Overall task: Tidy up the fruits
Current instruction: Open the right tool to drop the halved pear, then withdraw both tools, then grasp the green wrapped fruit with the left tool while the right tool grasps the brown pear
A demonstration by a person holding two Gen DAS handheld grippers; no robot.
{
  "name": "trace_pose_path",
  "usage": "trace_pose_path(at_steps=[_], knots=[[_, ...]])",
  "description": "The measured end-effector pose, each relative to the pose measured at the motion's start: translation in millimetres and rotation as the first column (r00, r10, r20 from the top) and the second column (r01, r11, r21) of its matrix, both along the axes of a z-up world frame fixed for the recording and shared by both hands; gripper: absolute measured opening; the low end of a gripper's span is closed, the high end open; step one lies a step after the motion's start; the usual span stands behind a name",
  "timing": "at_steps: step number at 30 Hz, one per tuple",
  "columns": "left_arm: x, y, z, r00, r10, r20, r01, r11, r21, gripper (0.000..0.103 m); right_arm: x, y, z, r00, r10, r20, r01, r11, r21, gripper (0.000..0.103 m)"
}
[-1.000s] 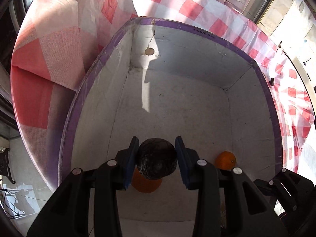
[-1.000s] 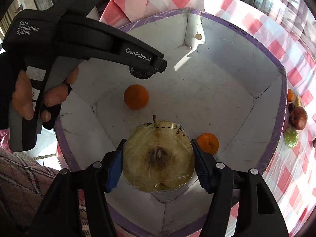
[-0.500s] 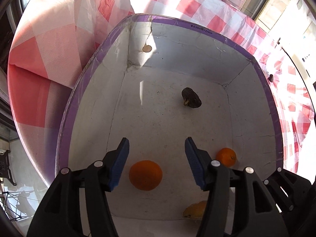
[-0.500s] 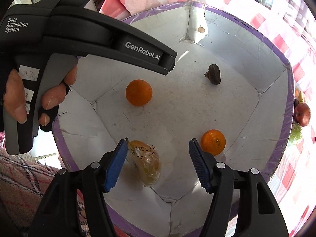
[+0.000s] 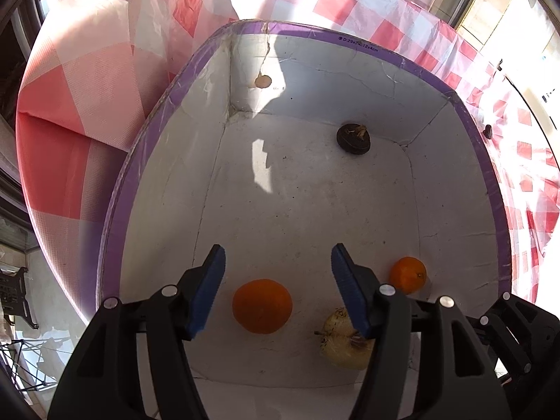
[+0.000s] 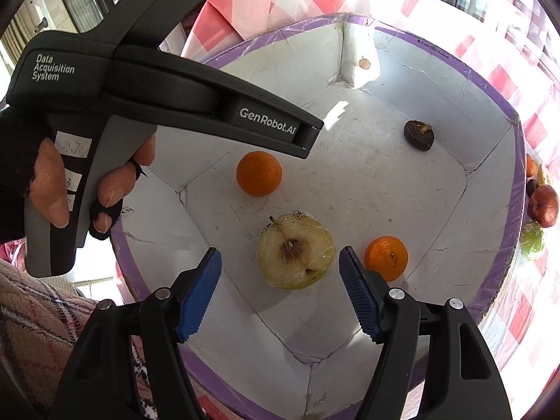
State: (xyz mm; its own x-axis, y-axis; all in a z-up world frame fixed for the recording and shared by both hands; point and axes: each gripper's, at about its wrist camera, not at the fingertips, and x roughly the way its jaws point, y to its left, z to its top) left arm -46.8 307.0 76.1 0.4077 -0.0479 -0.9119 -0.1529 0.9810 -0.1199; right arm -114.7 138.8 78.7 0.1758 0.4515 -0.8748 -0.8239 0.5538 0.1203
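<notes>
A white box with a purple rim (image 5: 469, 119) (image 6: 455, 70) holds several fruits. A dark round fruit (image 5: 352, 138) (image 6: 418, 135) lies near its far right corner. A large orange (image 5: 262, 305) (image 6: 259, 173), a smaller orange (image 5: 408, 274) (image 6: 386, 258) and a wrapped half apple (image 5: 344, 344) (image 6: 294, 250) lie on the box floor. My left gripper (image 5: 278, 273) is open and empty above the large orange. My right gripper (image 6: 280, 273) is open and empty just above the half apple. The left tool's body (image 6: 168, 94) shows in the right wrist view.
The box stands on a red and white checked cloth (image 5: 87, 80) (image 6: 507, 80). More fruits lie outside the box at the right: a red apple (image 6: 544, 206), a green fruit (image 6: 532, 239) and a small orange (image 6: 530, 166).
My left gripper opened and let go of the dark fruit, which rolled to the far right corner. My right gripper opened and dropped the half apple onto the box floor. Both rose slightly.
</notes>
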Motion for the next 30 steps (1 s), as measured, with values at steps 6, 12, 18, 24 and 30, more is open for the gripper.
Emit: trace_pose_path(at_steps=[6,12,18,24,30], knots=[[-5.6,-4.0,18.5,0.991,0.103,0.084,-0.108,0.992,0.061,0.079,12.8,-37.8,32.9,0.995,-0.094,0.037,0.085,0.976,0.2,0.068],[-0.4,-44.5,65.6,0.953,0.102,0.284,-0.131,0.988,0.083,0.092,36.8,-104.1,46.3,0.962,-0.273,-0.021,0.263,0.902,0.343,0.07],[16.0,-139.4,106.6,0.895,-0.095,0.436,0.038,0.99,0.139,0.101,74.5,-184.7,30.4,0.872,-0.479,-0.1,0.484,0.816,0.315,0.073],[49.8,-239.9,95.1,0.886,-0.276,0.372,0.234,0.96,0.155,0.101,100.1,-250.9,3.8,0.801,-0.593,-0.086,0.597,0.777,0.2,0.073],[99.8,-299.8,32.5,0.928,-0.31,0.209,0.289,0.949,0.124,0.101,121.9,-317.1,-21.4,0.726,-0.673,-0.139,0.688,0.709,0.156,0.076]])
